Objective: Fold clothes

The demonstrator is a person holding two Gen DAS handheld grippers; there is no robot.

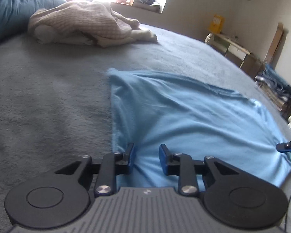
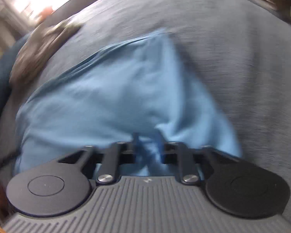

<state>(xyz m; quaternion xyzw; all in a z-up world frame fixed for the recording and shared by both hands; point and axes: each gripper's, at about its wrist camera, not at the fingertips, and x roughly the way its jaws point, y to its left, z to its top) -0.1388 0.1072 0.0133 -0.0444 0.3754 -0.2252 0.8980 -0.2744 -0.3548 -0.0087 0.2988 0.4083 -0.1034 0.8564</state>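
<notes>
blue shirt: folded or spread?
Spread, not folded: the shirt lies mostly flat on the bed, wrinkled, with only one edge doubled over.

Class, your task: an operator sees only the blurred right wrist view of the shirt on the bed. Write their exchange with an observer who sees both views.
Operator: Are the left tongs gripping anything?
Observer: No. The left tongs stand open over the light blue shirt, near its left edge.
Operator: What is that blurred heap beyond?
Observer: A crumpled beige waffle-knit cloth, lying on the grey bedcover apart from the shirt.
</notes>
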